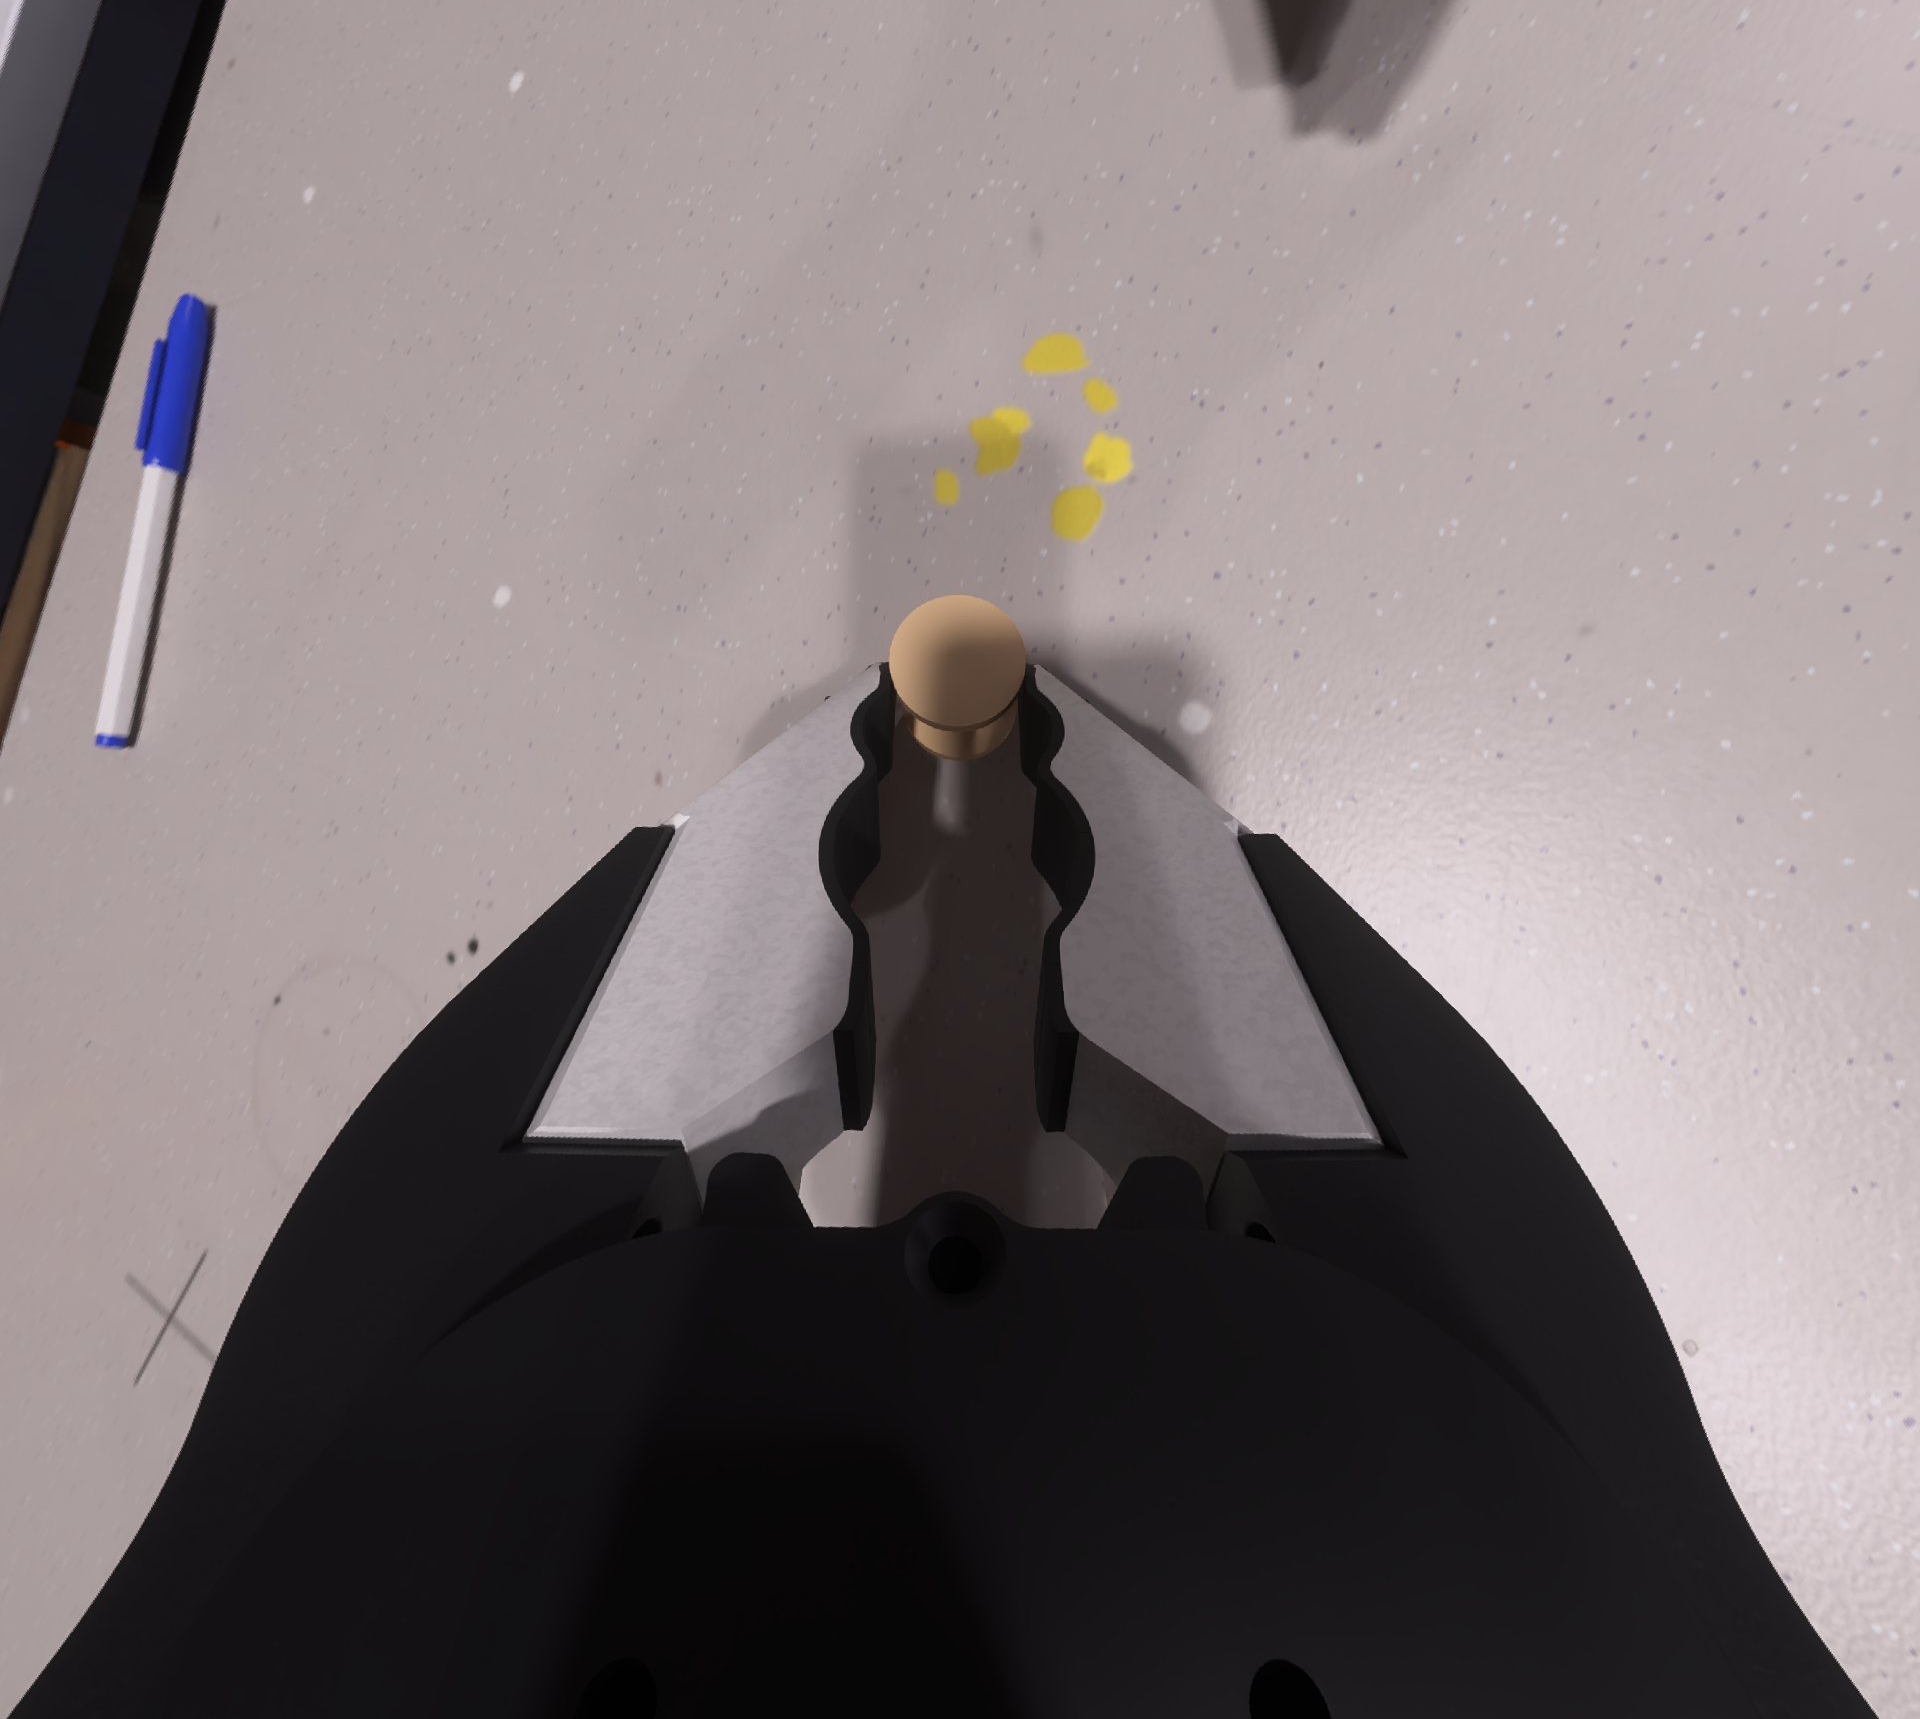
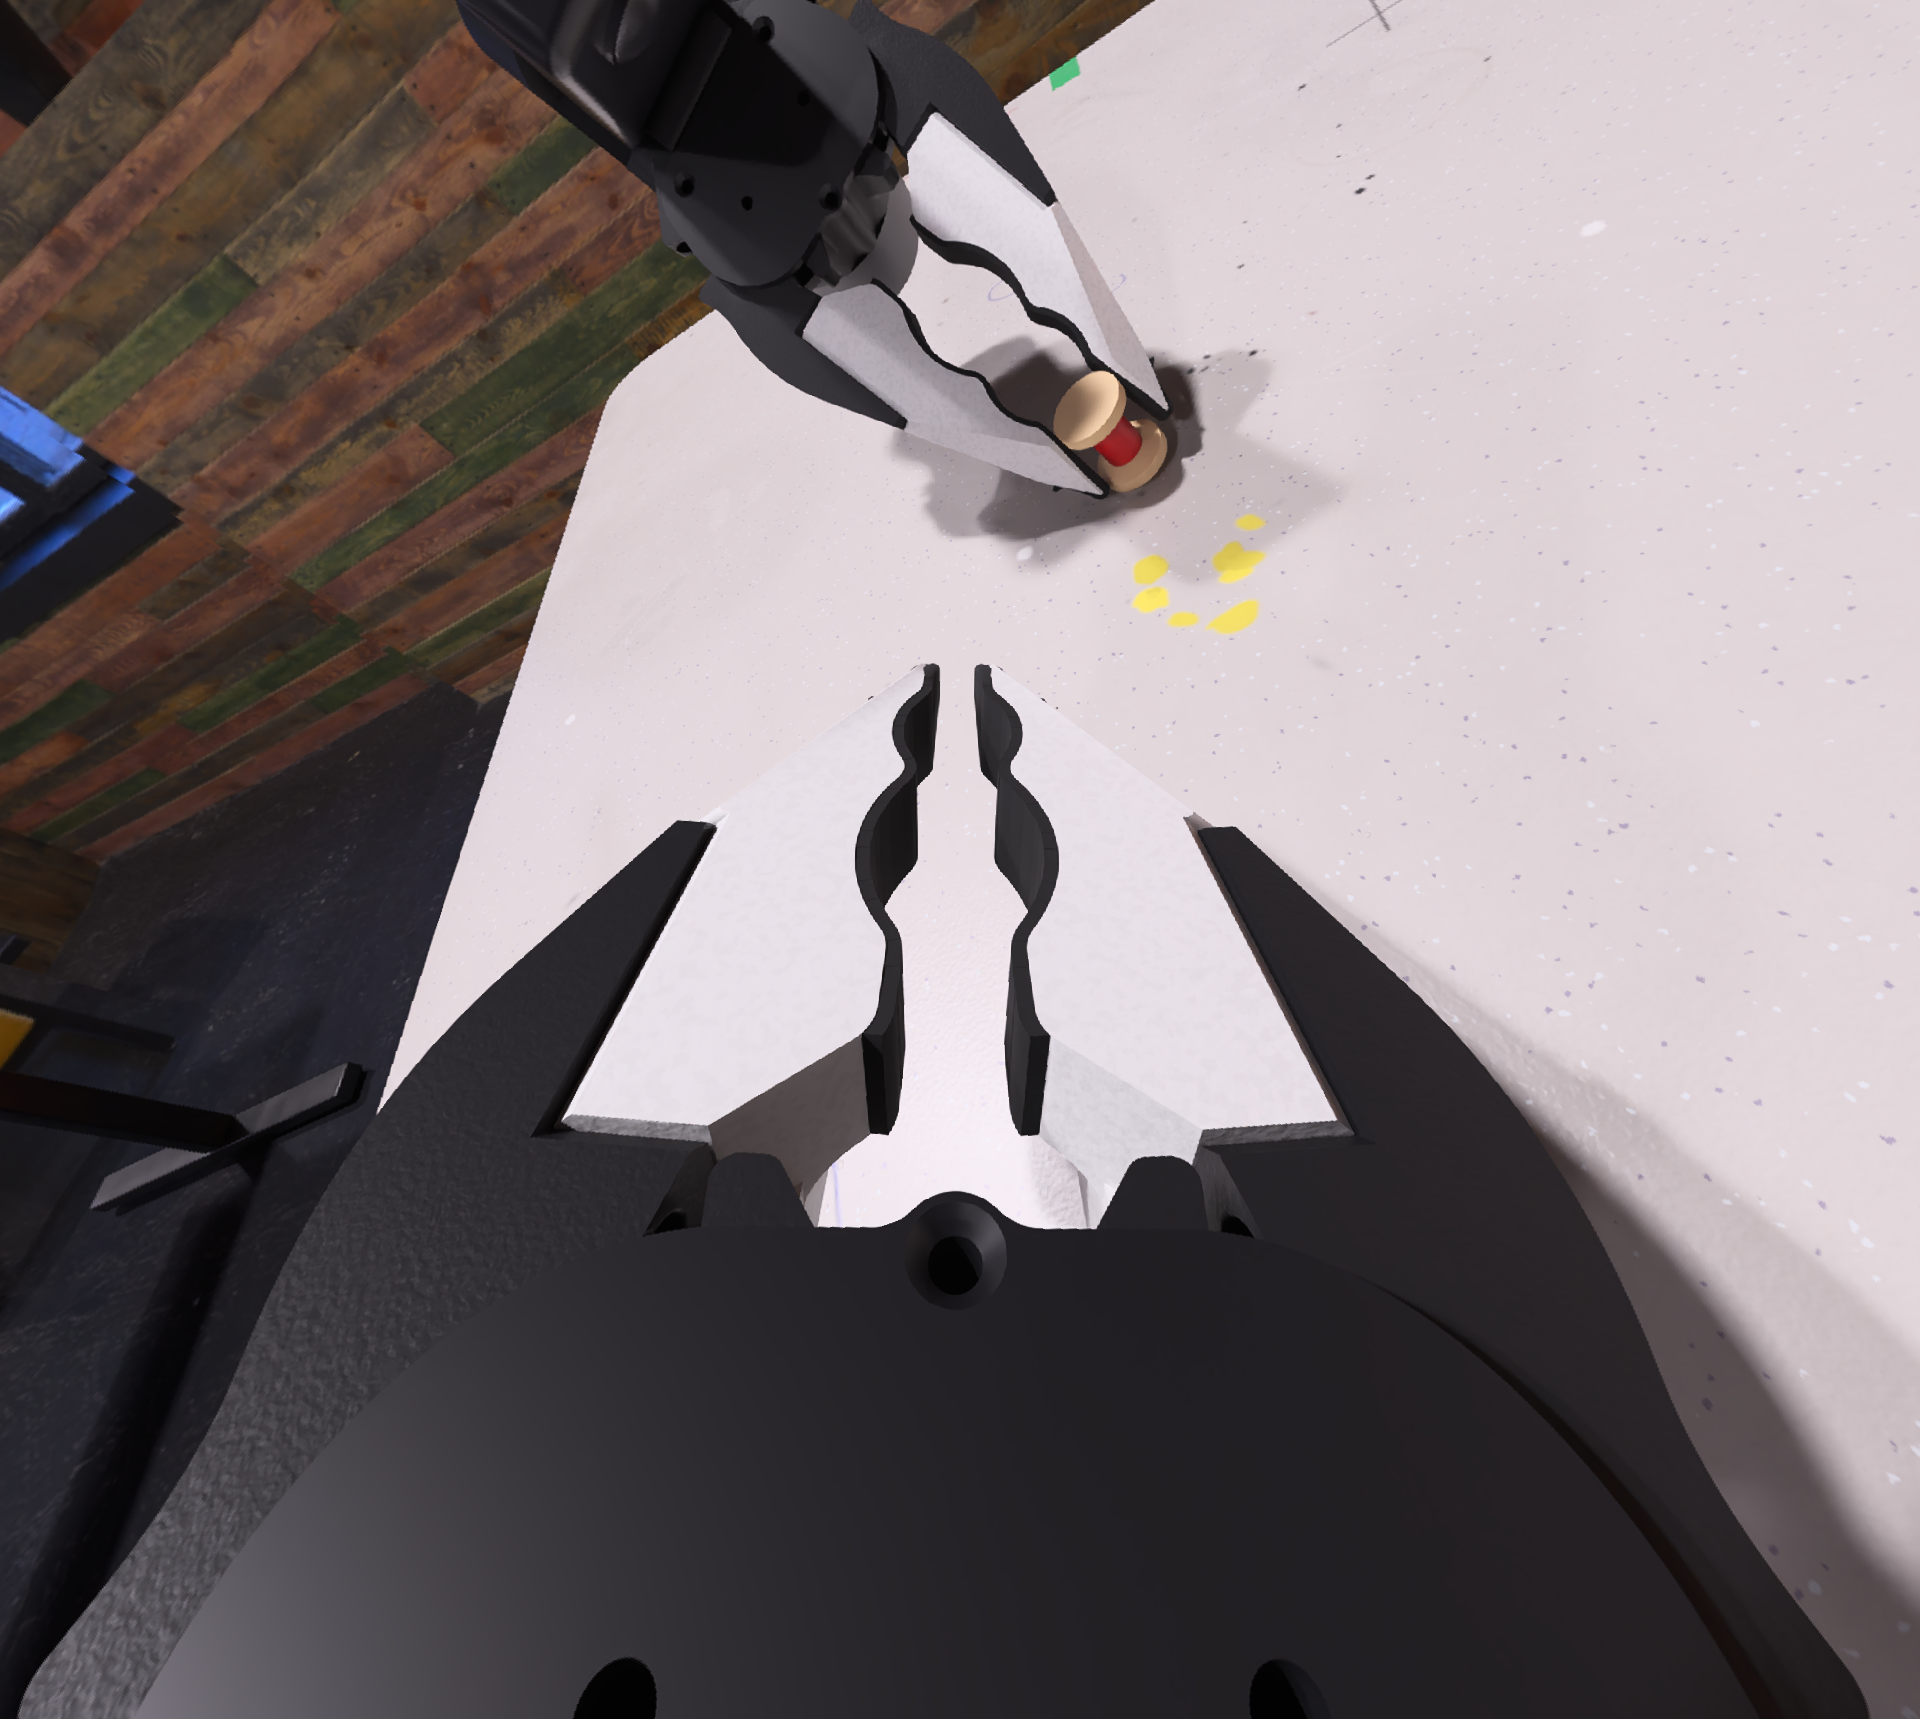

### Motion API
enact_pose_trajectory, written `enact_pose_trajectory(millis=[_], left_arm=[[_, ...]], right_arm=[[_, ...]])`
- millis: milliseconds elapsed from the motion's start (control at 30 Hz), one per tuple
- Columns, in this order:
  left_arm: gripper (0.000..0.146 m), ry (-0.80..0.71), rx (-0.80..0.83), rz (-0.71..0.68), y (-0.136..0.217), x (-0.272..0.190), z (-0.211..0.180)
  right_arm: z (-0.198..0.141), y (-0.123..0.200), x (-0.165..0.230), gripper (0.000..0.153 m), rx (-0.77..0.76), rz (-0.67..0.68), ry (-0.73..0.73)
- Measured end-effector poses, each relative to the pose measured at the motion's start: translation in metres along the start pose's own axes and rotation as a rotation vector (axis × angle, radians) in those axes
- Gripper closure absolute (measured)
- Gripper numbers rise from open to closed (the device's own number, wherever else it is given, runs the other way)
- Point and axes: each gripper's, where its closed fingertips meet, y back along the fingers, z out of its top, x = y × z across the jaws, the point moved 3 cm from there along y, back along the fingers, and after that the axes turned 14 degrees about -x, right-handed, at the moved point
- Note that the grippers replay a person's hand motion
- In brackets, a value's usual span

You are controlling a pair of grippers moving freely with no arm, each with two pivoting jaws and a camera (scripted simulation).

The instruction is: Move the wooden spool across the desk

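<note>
The wooden spool (image 1: 956, 656) has pale round end discs and a red thread core, which shows in the right wrist view (image 2: 1117, 441). It sits between the fingertips of my left gripper (image 1: 956, 695), which is shut on it, low over the white desk (image 1: 1455, 734). The right wrist view shows the left gripper (image 2: 1120, 433) from the side, tilted down onto the spool. My right gripper (image 2: 956, 682) is shut and empty, its jaws nearly touching, hovering over the desk some way short of the spool.
A blue-capped white pen (image 1: 156, 516) lies near the desk's left edge. Yellow paint spots (image 1: 1049, 443) mark the desk just past the spool, also in the right wrist view (image 2: 1205, 589). The desk edge (image 2: 582, 526) drops to a wooden plank floor (image 2: 260, 267).
</note>
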Motion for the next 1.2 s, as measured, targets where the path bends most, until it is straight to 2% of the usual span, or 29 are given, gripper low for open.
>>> enact_pose_trajectory(millis=[133, 367, 733, 1200], left_arm=[[0.123, -0.003, -0.008, -0.021, -0.005, -0.001, 0.004], [0.123, 0.026, 0.009, 0.01, 0.009, -0.006, -0.005], [0.123, 0.164, -0.062, 0.062, 0.015, -0.008, -0.012], [0.123, 0.181, -0.082, 0.053, 0.011, -0.009, -0.01]], right_arm=[[0.001, 0.003, -0.001, 0.146, -0.008, -0.009, 0.002], [0.002, 0.003, -0.001, 0.146, -0.005, -0.004, 0.006], [0.001, 0.002, -0.003, 0.146, -0.011, -0.012, -0.003], [0.001, 0.001, -0.003, 0.146, -0.019, 0.004, -0.045]])
